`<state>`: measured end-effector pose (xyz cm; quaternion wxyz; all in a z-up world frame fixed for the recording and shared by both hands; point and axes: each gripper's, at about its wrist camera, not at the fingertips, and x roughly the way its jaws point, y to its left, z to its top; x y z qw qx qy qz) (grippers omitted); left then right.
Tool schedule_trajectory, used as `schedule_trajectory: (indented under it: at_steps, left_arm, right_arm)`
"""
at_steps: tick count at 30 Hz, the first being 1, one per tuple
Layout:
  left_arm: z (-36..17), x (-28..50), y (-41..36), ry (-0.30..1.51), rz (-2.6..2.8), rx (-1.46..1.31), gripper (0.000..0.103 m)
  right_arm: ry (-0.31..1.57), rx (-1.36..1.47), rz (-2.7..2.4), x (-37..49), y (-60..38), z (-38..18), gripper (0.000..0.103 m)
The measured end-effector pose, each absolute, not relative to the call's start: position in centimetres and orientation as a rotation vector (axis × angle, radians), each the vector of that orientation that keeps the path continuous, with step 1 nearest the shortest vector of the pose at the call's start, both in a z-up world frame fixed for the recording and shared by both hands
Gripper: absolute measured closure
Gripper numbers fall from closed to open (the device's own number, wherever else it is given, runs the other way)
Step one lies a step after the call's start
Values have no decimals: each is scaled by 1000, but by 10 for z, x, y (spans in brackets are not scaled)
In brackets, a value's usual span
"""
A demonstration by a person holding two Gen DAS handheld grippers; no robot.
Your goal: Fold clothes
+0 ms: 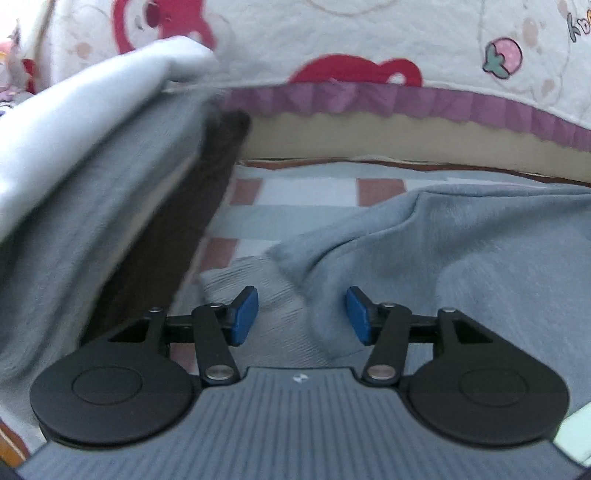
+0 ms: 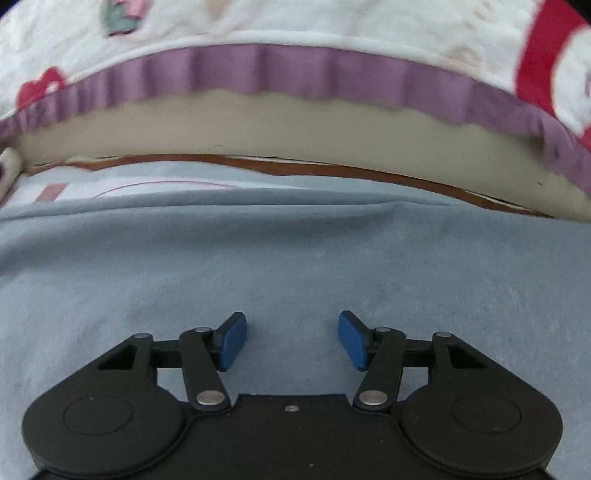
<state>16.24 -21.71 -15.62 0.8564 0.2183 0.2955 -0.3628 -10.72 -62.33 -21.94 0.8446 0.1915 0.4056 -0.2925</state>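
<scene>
Blue-grey garment (image 2: pixel 295 266) spread over a checked sheet (image 1: pixel 295 192)

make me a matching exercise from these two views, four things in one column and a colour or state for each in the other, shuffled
Things:
1. frill
2. garment
3. pads
4. quilt

Colours or states:
A. blue, standing apart
B. white with red cartoon prints
C. purple, pleated
D. grey-blue, spread under the right gripper

Pairs: 1-C, 2-D, 3-A, 4-B
</scene>
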Motion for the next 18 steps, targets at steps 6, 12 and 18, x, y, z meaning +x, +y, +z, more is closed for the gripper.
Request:
schedule_trajectory:
  at_steps: [6,12,18]
  left_arm:
    - [-170,184,-222,743,-796,349,33]
    - [-192,194,-247,686,-710,449,70]
    - [-181,158,-260,486,-647,662,59]
  right_arm:
    - [739,486,-451,-88,-573,-197,43]
    - [738,457,-264,-56,-497,-194,43]
    - [731,347,-89,-58,-415,-170,43]
